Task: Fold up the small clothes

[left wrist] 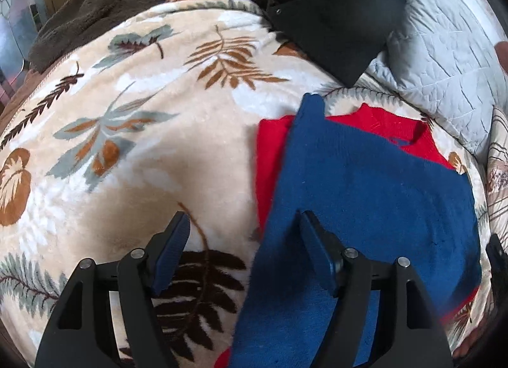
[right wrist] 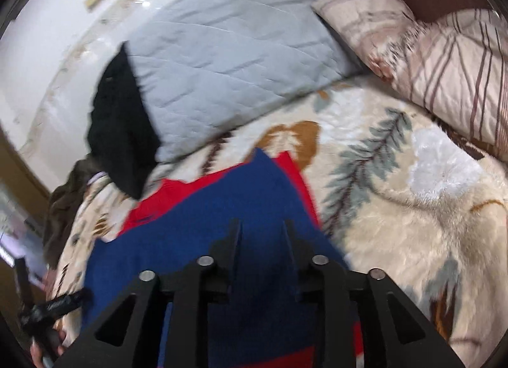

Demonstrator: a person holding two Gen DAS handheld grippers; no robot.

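Observation:
A blue garment (left wrist: 365, 193) lies spread over a red garment (left wrist: 381, 123) on a leaf-patterned blanket (left wrist: 158, 113). My left gripper (left wrist: 246, 237) hangs open above the blue garment's left edge. One finger (left wrist: 317, 250) is over the blue cloth, the other over the blanket, and nothing is pinched. In the right wrist view the blue garment (right wrist: 197, 225) covers most of the red one (right wrist: 177, 196). My right gripper (right wrist: 263, 233) stands just above the blue cloth with a narrow gap between its jaws. The view is blurred, and no fold of cloth shows between the jaws.
A black garment (left wrist: 333, 12) and a brown fleece (left wrist: 111, 2) lie at the far side of the blanket. A grey quilted pillow (right wrist: 238, 66) and a striped pillow (right wrist: 460, 66) border the blanket (right wrist: 397, 209). A hand holding the other gripper (right wrist: 50, 304) shows at lower left.

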